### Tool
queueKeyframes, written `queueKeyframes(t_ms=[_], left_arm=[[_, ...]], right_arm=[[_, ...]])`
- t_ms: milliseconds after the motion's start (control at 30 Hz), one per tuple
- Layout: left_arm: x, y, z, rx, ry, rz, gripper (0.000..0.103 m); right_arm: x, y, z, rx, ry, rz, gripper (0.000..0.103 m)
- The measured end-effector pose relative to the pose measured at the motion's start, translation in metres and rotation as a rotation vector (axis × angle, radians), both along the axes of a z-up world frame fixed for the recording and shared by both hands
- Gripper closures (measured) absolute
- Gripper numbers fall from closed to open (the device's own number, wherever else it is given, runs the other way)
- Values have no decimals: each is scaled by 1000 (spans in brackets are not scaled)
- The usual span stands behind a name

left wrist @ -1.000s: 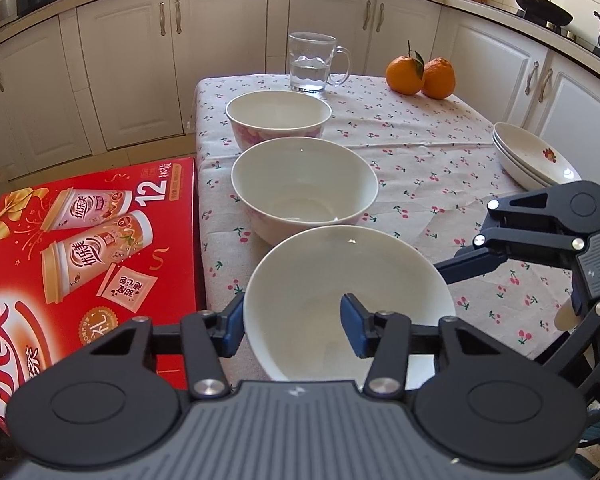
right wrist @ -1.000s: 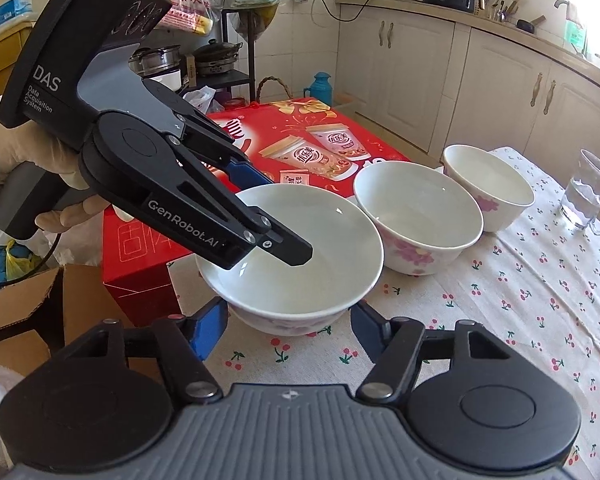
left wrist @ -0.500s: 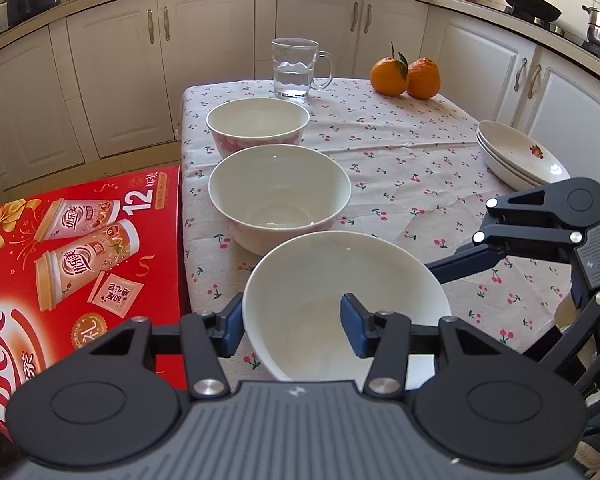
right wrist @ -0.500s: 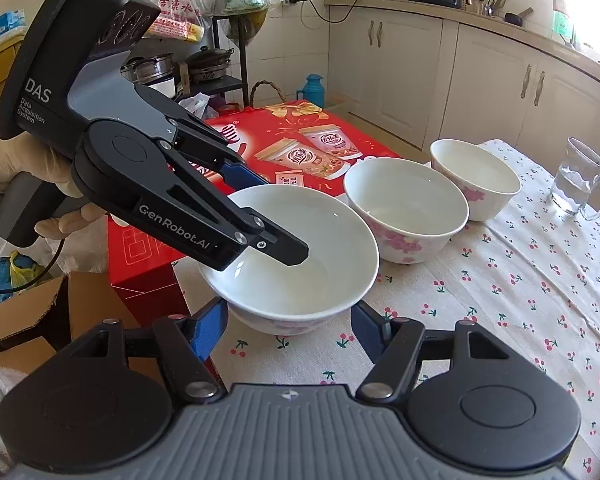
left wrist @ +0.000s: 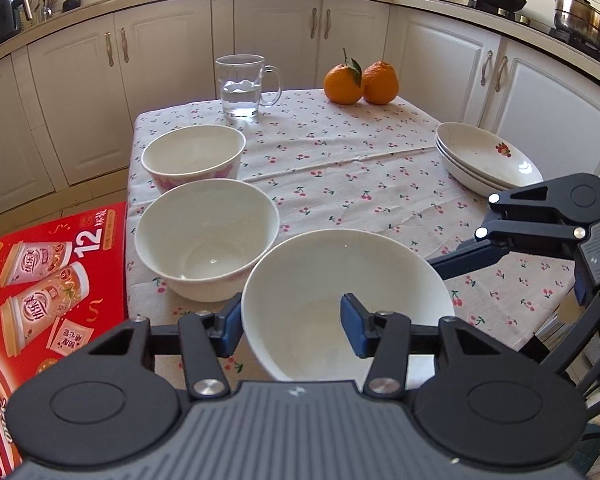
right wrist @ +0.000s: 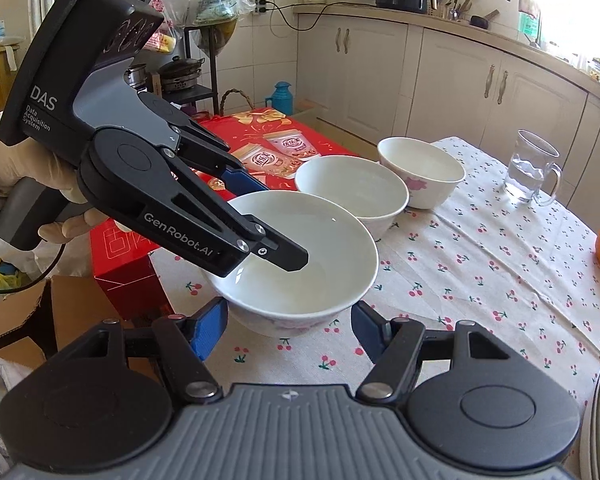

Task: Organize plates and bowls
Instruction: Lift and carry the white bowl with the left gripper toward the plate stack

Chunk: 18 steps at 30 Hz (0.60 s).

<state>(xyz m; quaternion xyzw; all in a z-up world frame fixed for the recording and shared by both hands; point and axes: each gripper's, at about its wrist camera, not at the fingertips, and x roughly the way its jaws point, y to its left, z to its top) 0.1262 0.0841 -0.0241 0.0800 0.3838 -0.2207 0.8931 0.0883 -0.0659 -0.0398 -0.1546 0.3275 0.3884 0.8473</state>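
A plain white bowl is held near the table's front edge. My left gripper is shut on its rim, one pad inside and one outside. My right gripper is shut on the bowl's lower part, with a pad on each side; one of its fingers reaches the bowl's right side. A second white bowl stands just left of it. A bowl with a pink pattern stands behind that. A stack of shallow plates sits at the table's right edge.
The table wears a cherry-print cloth. A glass mug of water and two oranges stand at its far end. A red gift box lies left of the table, above an open cardboard box. Kitchen cabinets ring the room.
Both grippers have carried the bowl to the right, out of line with the other two bowls. Their grips look the same as before.
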Motion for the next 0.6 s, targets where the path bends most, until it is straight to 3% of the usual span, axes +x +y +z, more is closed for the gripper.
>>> queueKeyframes(t_ms=[600], left_arm=[[47,-86,-6,-11,-9,-183,54]], right_arm=[[14,-84,-1,3,-8,-200,30]])
